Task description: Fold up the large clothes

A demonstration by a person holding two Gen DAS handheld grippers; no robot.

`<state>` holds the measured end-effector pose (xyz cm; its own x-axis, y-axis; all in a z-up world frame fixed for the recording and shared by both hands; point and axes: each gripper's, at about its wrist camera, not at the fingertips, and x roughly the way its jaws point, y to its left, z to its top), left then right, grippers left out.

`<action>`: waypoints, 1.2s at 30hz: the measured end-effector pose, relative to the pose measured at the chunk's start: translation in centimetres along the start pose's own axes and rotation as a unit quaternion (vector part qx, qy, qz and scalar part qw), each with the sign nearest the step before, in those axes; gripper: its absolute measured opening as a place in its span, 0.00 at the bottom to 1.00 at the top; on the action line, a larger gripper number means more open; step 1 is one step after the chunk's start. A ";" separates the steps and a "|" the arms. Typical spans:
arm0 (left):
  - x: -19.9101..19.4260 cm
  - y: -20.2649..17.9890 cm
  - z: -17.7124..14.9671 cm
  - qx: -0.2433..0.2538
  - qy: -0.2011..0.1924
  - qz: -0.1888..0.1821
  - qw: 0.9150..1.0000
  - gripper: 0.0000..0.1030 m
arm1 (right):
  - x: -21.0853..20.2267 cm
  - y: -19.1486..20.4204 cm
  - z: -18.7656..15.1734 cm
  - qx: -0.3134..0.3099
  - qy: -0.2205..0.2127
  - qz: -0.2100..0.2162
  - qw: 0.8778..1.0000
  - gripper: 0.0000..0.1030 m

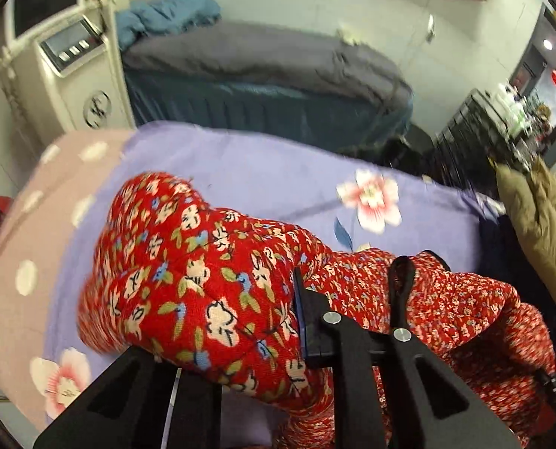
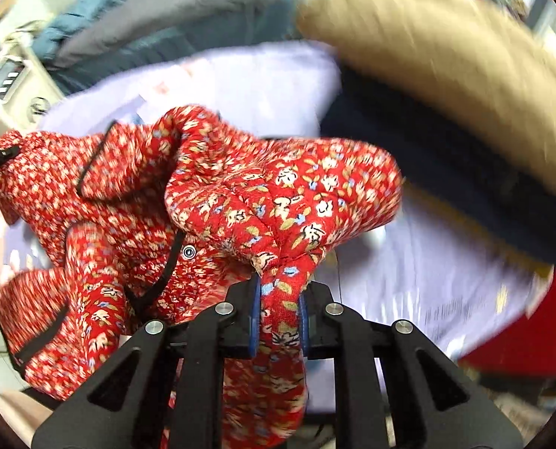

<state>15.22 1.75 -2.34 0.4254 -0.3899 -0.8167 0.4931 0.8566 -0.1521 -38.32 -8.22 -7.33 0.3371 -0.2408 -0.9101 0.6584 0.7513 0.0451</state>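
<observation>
I have the red floral padded jacket caught in both tools: my right gripper has its jaws pressed in on a bunched twist of the fabric, the blue pads biting either side of it, and my left gripper looks clamped on a thick padded fold, though the cloth bulges over the near finger so I only see one blue pad edge clearly. The jacket hangs partly off the lilac flowered bedsheet, its bulk draped between the two tools, with black trim and a snap button showing in the right wrist view. To do this step well, I judge I should raise both holds evenly until the garment hangs free of the sheet, draw the two hands apart so the cloth between them goes taut and flat, then lay it down smoothly rather than dropping it in a heap. The grips are on bunched cloth, not clean edges, so a slow pull is safer than a jerk; padded fabric could slip out. I would keep clear of the tan coat and the dark garment lying just beside it on the right. As for writing, I can read none: the panel on the cream appliance is too blurred
</observation>
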 end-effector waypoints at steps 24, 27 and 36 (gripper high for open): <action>2.6 4.4 -8.0 -0.018 0.132 0.081 0.988 0.81 | 12.8 2.9 -2.6 0.054 0.190 0.076 0.977 0.67; 2.2 4.1 -8.3 -0.013 0.132 0.074 0.988 0.82 | 12.3 1.4 -2.5 0.055 0.178 0.072 0.980 0.67; 1.9 -0.2 -8.3 0.022 0.116 0.042 0.992 0.90 | 8.4 6.4 -0.1 -0.019 0.124 0.094 0.988 0.73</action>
<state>9.68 3.62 -8.48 0.2831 -0.2263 -0.9320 0.4984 0.8649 -0.0586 -31.41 -5.38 -14.75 0.2737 0.0595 -0.9600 0.5720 0.7923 0.2122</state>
